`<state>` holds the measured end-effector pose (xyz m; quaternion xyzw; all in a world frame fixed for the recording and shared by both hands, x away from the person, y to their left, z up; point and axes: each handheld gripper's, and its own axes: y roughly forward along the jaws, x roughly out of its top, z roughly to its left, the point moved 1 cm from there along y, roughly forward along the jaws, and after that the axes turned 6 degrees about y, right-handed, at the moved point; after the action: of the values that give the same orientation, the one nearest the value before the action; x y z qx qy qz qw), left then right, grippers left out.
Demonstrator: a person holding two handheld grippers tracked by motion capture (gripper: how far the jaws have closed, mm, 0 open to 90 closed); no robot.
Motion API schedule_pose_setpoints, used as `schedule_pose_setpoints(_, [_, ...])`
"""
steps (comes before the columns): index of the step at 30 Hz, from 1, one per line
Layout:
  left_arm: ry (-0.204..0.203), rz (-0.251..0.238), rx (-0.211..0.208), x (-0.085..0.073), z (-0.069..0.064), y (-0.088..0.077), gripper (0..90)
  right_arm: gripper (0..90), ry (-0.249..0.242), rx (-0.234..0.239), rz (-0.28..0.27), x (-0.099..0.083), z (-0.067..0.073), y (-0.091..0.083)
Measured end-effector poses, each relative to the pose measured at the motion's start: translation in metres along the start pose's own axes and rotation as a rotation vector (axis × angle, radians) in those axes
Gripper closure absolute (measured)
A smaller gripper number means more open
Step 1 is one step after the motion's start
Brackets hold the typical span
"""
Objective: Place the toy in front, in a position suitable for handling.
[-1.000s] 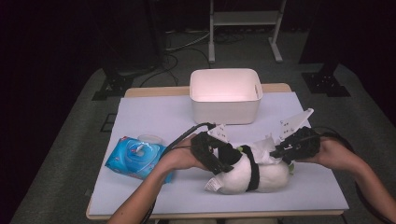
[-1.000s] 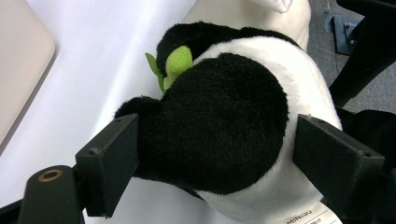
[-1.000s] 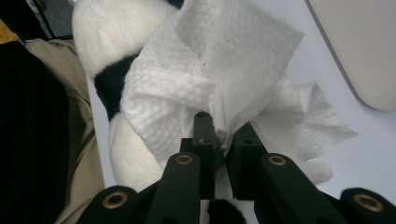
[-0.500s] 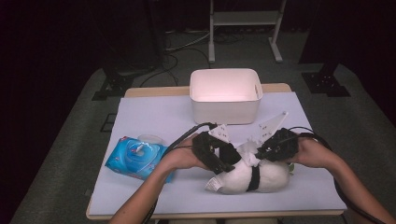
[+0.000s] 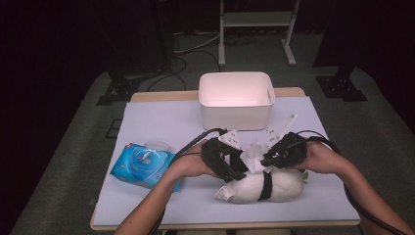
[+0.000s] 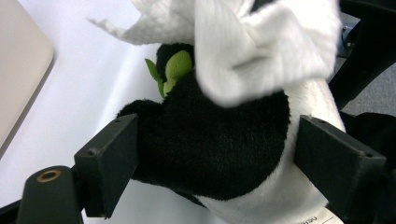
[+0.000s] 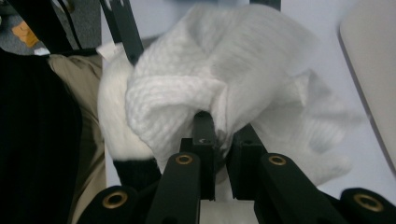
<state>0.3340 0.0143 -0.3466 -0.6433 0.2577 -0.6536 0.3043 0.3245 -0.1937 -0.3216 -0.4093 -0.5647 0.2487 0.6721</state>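
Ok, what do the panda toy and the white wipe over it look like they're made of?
The panda toy looks like plush fabric: short, matte, fuzzy pile in black and white, with a green felt-like leaf. The white wipe, pinched in the right hand-held gripper, looks like soft nonwoven or paper tissue, with a fine embossed weave and limp folds. Whether it is wet I can't tell.

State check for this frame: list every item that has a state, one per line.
Plush panda: lying on its side on the table, clamped across its black band.
White wipe: crumpled, pinched, pressed on the panda.
Left tool: wide, gripping the panda.
Right tool: shut on the wipe.
White bin: upright, empty.
Blue wipes pack: lying flat.
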Motion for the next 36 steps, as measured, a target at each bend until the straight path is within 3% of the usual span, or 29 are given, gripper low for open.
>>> schedule_pose_setpoints(6, [-0.001,-0.006,0.001,0.000,0.001,0.000,15.7,82.0,0.027,-0.001,0.026,-0.014,-0.005,0.000])
schedule_pose_setpoints(14, [-0.019,-0.041,0.008,0.000,0.000,-0.002,13.4,82.0,0.079,0.007,-0.003,-0.030,-0.010,-0.002])
schedule_pose_setpoints(24, [-0.026,-0.032,-0.010,-0.002,-0.002,-0.002,10.2,82.0,0.119,-0.012,-0.019,-0.044,-0.014,-0.011])
schedule_pose_setpoints(29, [-0.030,-0.024,-0.038,-0.006,-0.004,0.003,10.2,82.0,0.148,-0.030,-0.033,-0.053,-0.018,-0.017])
schedule_pose_setpoints(36, [-0.053,-0.061,-0.088,-0.008,-0.005,0.012,9.3,82.0,0.152,-0.025,-0.043,-0.060,-0.016,-0.020])
